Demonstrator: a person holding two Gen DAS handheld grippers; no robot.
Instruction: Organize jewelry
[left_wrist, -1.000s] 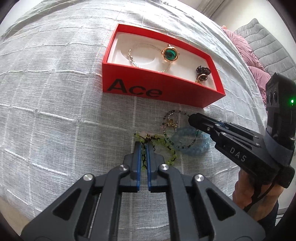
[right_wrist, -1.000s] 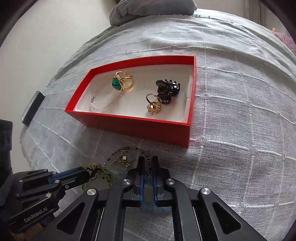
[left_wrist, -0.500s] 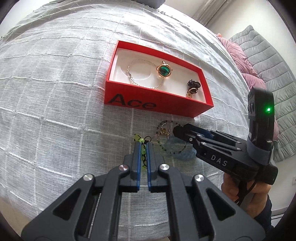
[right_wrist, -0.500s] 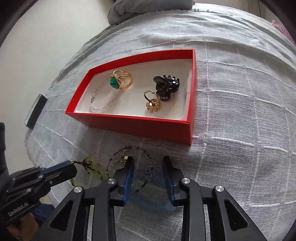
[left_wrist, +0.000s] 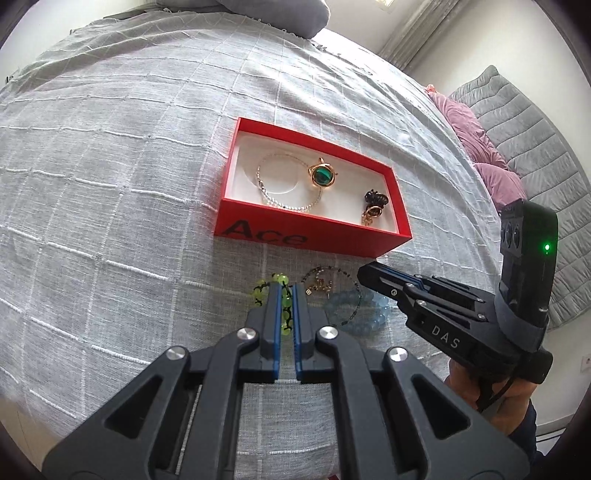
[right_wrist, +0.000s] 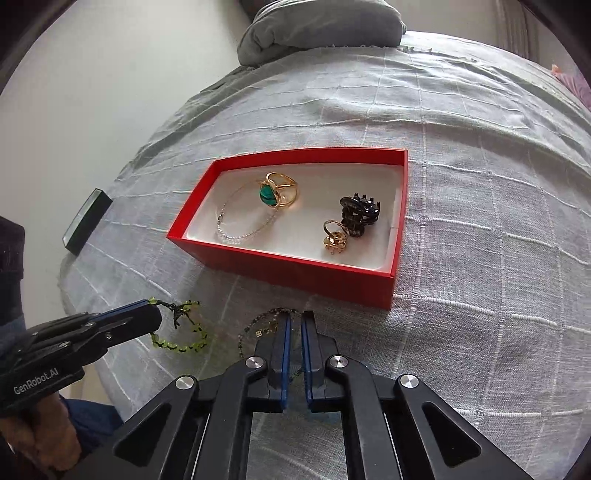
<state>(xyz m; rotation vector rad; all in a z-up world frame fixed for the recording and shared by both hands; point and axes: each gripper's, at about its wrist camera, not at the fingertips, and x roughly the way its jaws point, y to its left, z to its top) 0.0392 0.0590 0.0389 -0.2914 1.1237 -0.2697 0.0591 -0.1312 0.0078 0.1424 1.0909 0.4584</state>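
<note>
left gripper clenched on green bead bracelet, lifted just off bed. right gripper nearly closed; dark bead strand beside it, grasp unclear. risk: strands tangled, dragging neighbours short of red box.

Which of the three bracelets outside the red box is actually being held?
The green beaded bracelet, pinched in the left gripper. The dark beaded bracelet and pale blue one just lie on the bedspread.
</note>
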